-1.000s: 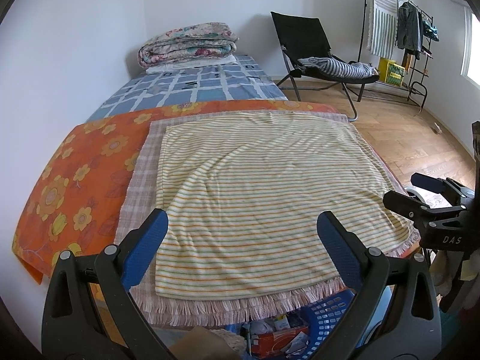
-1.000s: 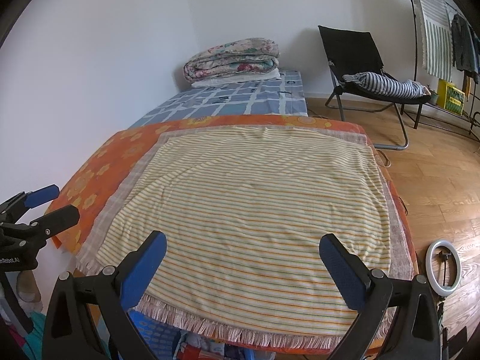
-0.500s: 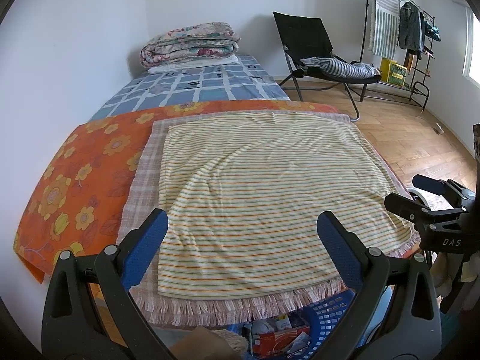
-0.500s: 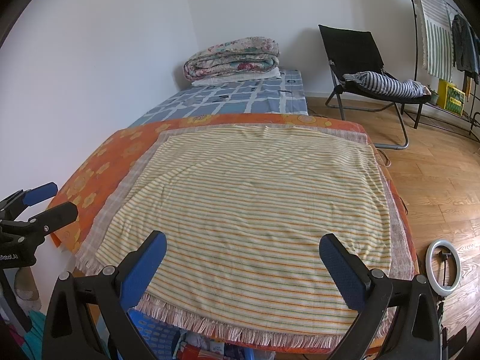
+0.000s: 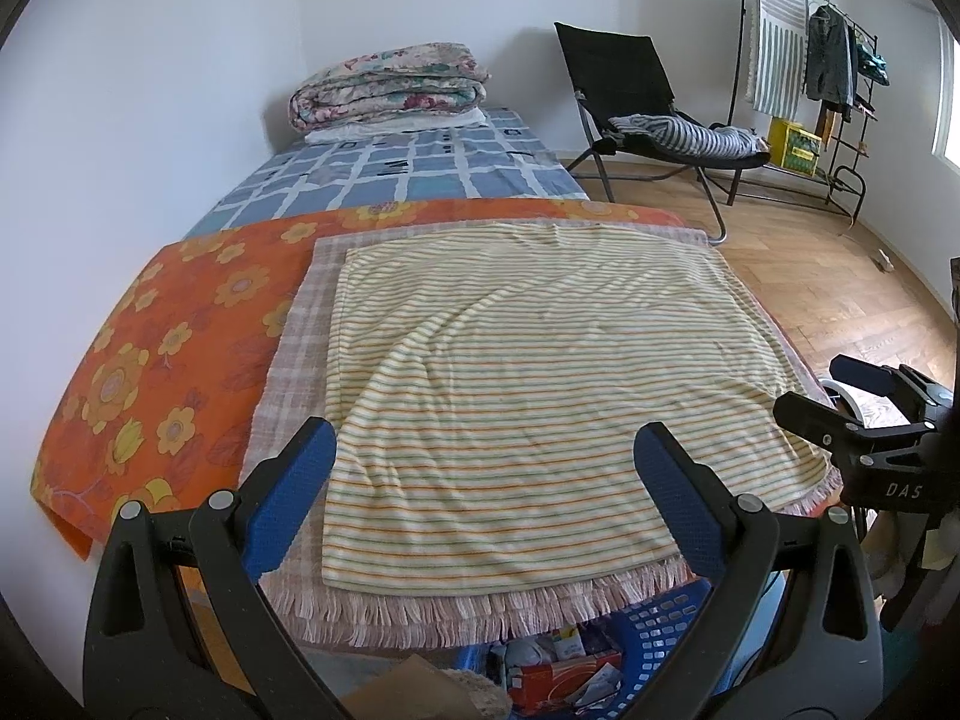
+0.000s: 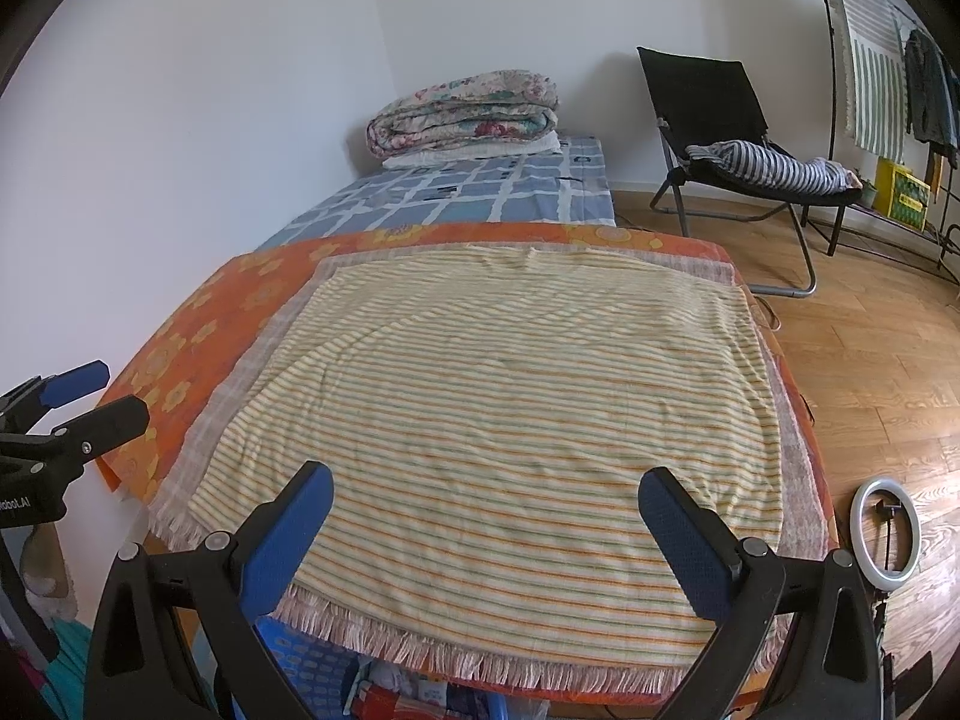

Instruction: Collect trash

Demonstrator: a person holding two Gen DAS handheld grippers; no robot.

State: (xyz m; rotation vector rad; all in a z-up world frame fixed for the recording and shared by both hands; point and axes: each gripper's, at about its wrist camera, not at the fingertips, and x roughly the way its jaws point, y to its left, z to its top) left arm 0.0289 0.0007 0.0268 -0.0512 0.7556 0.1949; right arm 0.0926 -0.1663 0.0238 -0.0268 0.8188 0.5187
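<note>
Your left claw (image 5: 483, 468) and right claw (image 6: 483, 519) are both spread wide, holding nothing, hovering over the near edge of the worktop. Ahead of both: striped cloth (image 5: 540, 372) on a fringed checked cloth (image 5: 300, 360), on an orange floral sheet (image 5: 168, 360). Cloth top is bare.

Trash (image 5: 564, 672) sits below and just behind your left claw, in a blue basket (image 5: 654, 630) under the fringe; same basket (image 6: 312, 660) shows under your right claw.

Beyond the worktop: bed (image 5: 408, 174) with folded quilts (image 5: 390, 87) against the white wall. Ahead-right: black folding chair (image 6: 720, 120) with striped fabric on it, and a clothes rack (image 5: 804, 60). Wood floor (image 6: 870, 330) to the right, ring light (image 6: 885, 531) lying by your right claw.

Versus a second ago: both views sit slightly closer and shifted right over the cloth; claw openings unchanged, nothing on the worktop moved.
</note>
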